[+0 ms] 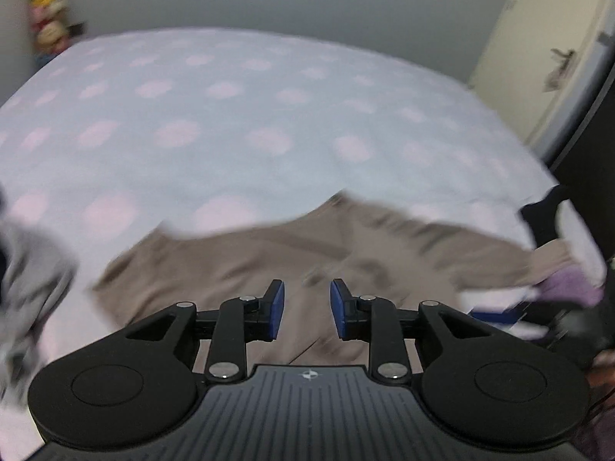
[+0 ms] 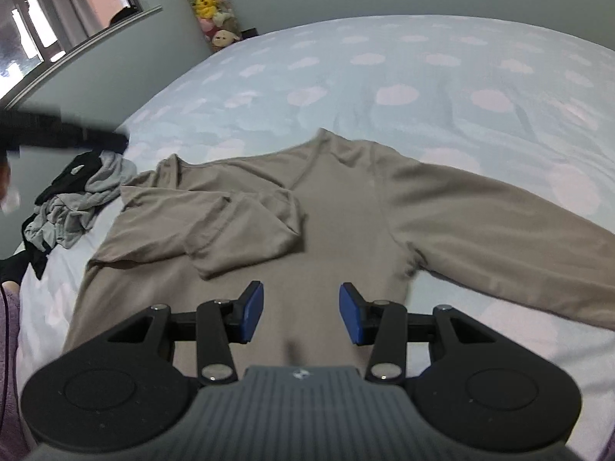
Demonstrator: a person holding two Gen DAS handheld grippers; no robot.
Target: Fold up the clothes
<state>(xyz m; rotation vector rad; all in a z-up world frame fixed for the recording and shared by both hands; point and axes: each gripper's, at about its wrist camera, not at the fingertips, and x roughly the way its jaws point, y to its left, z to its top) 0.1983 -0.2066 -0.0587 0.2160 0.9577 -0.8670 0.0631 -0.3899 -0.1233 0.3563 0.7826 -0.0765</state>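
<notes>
A taupe long-sleeved shirt (image 2: 338,207) lies spread on the bed, neck away from me. Its left sleeve (image 2: 246,226) is folded in over the chest; its right sleeve (image 2: 499,230) stretches out flat to the right. My right gripper (image 2: 301,313) hovers open above the shirt's lower body with nothing between its blue pads. In the blurred left wrist view the same shirt (image 1: 269,253) fills the near bed, and my left gripper (image 1: 307,307) hangs open over it, holding nothing.
The bed (image 2: 423,69) has a pale blue cover with pink cloud shapes. A heap of grey and black clothes (image 2: 73,199) lies at its left edge, under a blurred dark bar (image 2: 61,134). Stuffed toys (image 2: 211,7) hang on the far wall. A cream door (image 1: 546,61) stands at right.
</notes>
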